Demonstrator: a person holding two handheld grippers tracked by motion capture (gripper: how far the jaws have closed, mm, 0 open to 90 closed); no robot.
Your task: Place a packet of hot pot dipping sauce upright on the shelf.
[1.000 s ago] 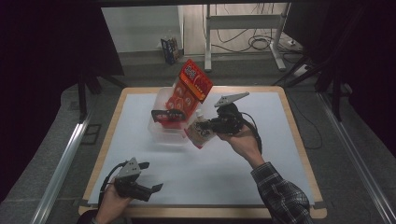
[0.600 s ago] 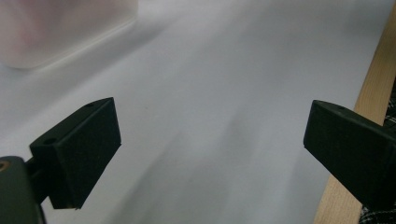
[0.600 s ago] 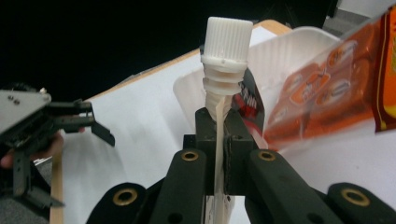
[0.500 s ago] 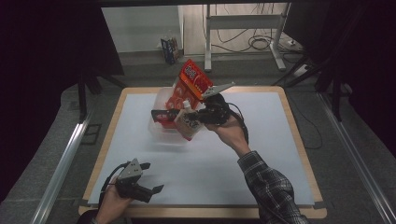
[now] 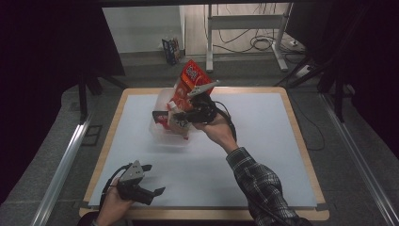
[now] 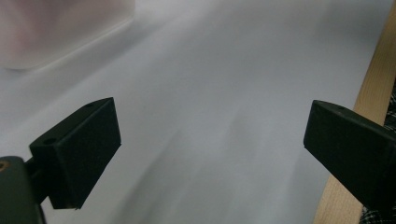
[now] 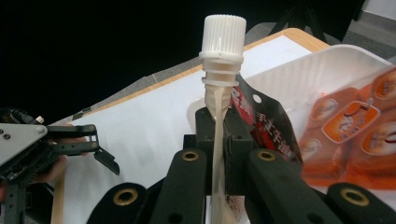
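Black left hand-held gripper [image 5: 155, 179]: rests at the near left corner of the worktop [image 5: 263, 160], jaws spread wide apart with nothing between them; the left gripper view shows bare white surface ahead and the wooden edge at its right.
Near room: the white sheet between the two hands is free, so there is space to set things down short of the near wooden rim.
Right hand-held gripper [image 5: 181, 117]: raised over the middle of the worktop, clenched on a flat spouted pouch [image 7: 218, 116]; its white screw cap [image 7: 224, 31] stands upright above the jaws.
Pouch place: in the air, at the near right rim of the clear plastic tub [image 5: 157, 129].
Tub contents: a tall red snack bag [image 5: 190, 77] leans out the far side; orange packets [image 7: 355, 135] lie inside.
Risk: the pouch is pinched on its thin edge, so it may swivel or slip; I judge it could also knock the leaning bag or tip the light tub.
Far edge: the tub sits close to the far rim, leaving little room behind it.
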